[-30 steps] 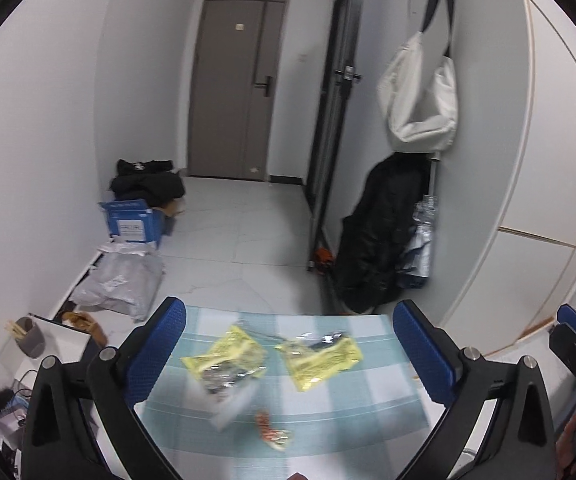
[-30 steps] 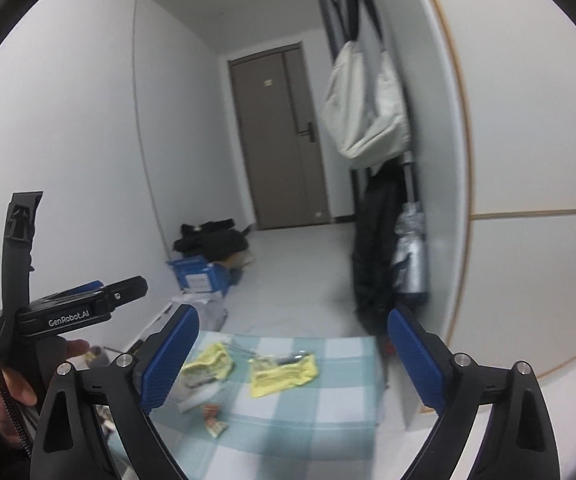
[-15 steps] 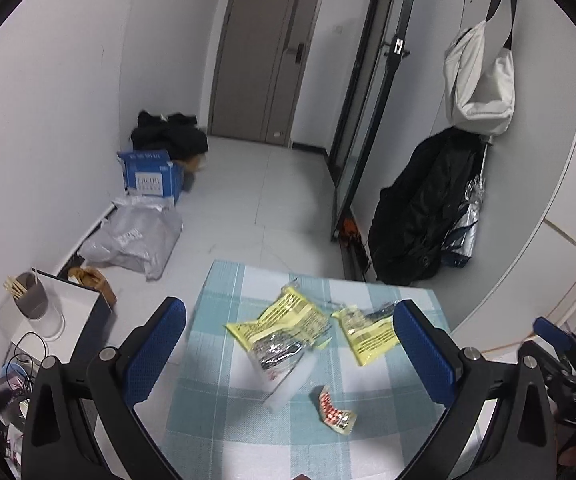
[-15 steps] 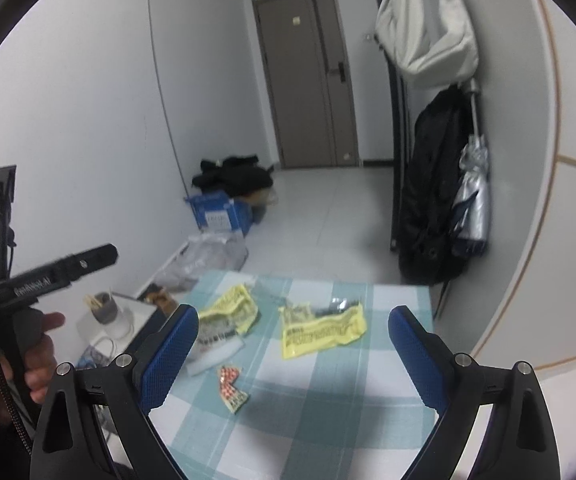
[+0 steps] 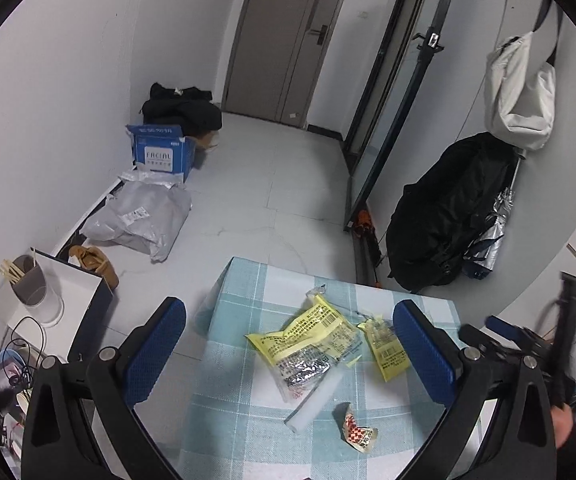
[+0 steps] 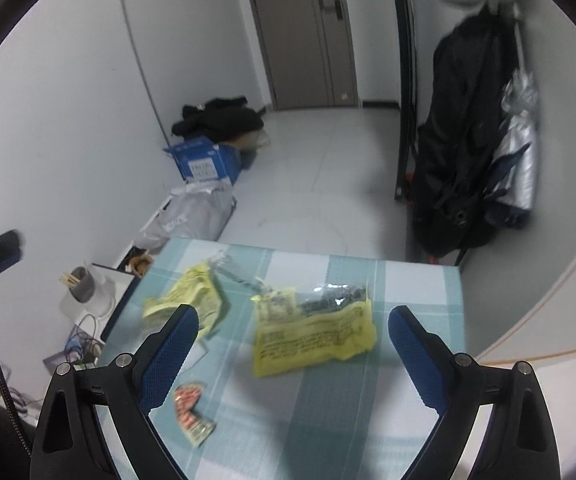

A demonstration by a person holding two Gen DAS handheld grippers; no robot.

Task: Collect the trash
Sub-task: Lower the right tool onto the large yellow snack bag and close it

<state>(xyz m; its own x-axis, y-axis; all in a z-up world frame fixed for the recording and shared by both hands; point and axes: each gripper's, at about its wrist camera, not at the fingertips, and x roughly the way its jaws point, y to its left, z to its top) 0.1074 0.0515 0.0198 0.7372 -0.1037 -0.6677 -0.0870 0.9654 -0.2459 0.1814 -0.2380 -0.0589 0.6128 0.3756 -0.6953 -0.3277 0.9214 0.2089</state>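
Both tongs hang wide and empty over the checked tabletop (image 5: 248,420): the left tongs (image 5: 288,360) and the right tongs (image 6: 292,356). Nearest lies a small crumpled red-and-white wrapper (image 5: 358,432), then a white paper tube (image 5: 316,400). Beyond it a large yellow packet (image 5: 308,340) overlaps a foil piece, with a second yellow packet (image 6: 312,332) beside it. All look light, thin, soft and likely slippery; a raised, crinkled edge looks the best place to pinch.

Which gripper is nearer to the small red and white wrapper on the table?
Probably the left. The red and white wrapper lies low between the open left gripper's fingers. For the right gripper, it sits by the left finger, off-centre.
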